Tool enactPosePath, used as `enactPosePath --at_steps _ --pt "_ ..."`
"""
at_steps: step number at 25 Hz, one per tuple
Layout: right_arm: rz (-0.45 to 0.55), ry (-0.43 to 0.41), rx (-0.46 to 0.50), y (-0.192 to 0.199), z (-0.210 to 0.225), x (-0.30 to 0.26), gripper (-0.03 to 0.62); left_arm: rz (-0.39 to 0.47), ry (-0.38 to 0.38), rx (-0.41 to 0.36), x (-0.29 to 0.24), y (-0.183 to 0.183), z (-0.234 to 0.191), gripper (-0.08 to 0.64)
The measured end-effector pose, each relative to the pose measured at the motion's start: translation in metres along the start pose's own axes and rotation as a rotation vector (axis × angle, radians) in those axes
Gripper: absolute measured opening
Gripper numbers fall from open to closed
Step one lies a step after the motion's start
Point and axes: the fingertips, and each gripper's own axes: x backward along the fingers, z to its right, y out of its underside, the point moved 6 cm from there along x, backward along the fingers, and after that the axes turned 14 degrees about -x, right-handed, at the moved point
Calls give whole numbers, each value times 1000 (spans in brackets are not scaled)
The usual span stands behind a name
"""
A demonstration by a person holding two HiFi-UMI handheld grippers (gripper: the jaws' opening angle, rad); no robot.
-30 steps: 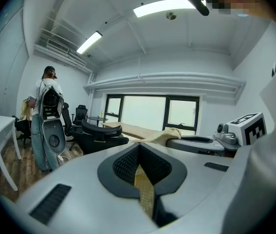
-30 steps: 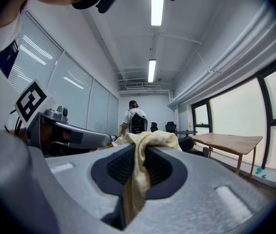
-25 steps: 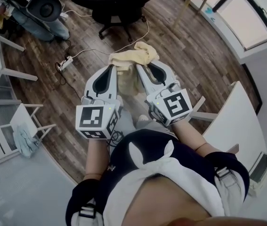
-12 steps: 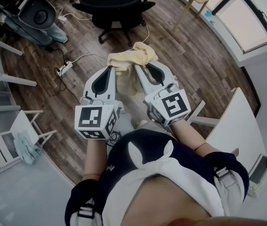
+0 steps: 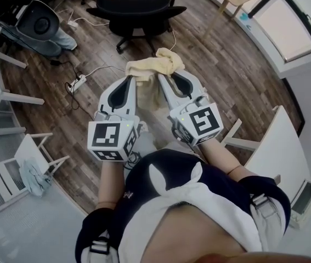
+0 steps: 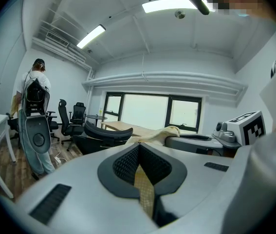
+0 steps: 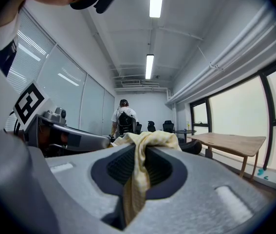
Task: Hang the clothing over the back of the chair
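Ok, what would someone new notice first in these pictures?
The pale yellow garment, gripped by both the left gripper and the right gripper, mid-frame in the head view. Beyond it a black office chair stands on the wood floor, near the picture's top.

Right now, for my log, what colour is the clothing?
Pale yellow clothing, clearest in the right gripper view.

Two tongs (image 5: pixel 126 83) (image 5: pixel 173 80), one garment (image 5: pixel 151 64)
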Motion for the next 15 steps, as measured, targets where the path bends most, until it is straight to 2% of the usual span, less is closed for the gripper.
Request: enactPosePath --at_steps 9,13,15 --pt "-2 17 -6 1 1 -41 44 -3 19 7 -18 5 -37 6" --pt "-19 75 -24 0 2 -56 44 -4 32 6 -25 9 -54 6" --pt "-6 76 -23 0 2 -64 44 -7 40 1 -29 10 -62 6"
